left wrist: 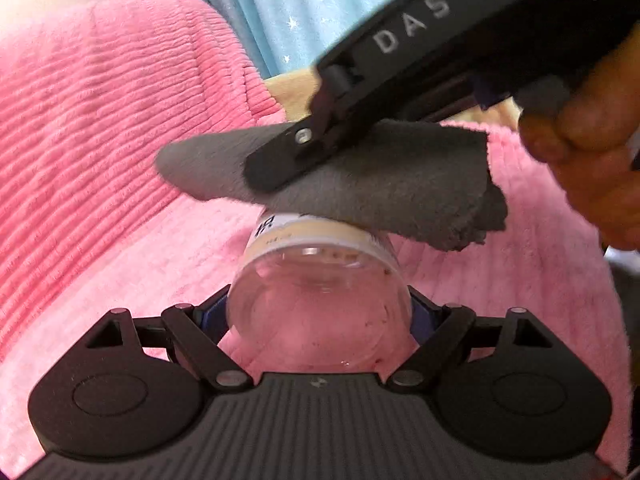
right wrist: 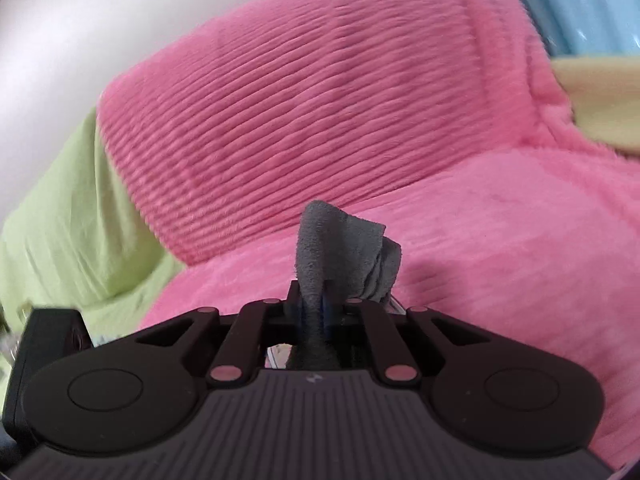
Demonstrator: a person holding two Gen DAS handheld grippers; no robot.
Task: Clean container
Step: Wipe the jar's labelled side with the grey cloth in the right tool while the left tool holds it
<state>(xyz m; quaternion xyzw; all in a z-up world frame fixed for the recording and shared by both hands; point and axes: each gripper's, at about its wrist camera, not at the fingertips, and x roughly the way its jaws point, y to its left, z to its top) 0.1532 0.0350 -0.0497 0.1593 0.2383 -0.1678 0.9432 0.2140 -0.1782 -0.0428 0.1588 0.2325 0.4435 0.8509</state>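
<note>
A clear plastic container [left wrist: 320, 300] with a cream label band lies on its side between the fingers of my left gripper [left wrist: 319, 314], which is shut on it, its bottom facing the camera. A grey cloth [left wrist: 380, 188] rests on the container's upper side. The right gripper [left wrist: 276, 168] comes in from the upper right, shut on that cloth, with a person's hand [left wrist: 580, 152] behind it. In the right wrist view my right gripper [right wrist: 320, 300] pinches the grey cloth [right wrist: 340, 248], which sticks up folded past the fingertips. The container is hidden in that view.
Pink ribbed fleece [left wrist: 100, 140] covers the surface and a raised hump [right wrist: 320, 100] behind. A light green sheet [right wrist: 60, 220] lies at the left, a cream cloth [right wrist: 600, 100] at the right, and a blue starred curtain [left wrist: 288, 8] hangs behind.
</note>
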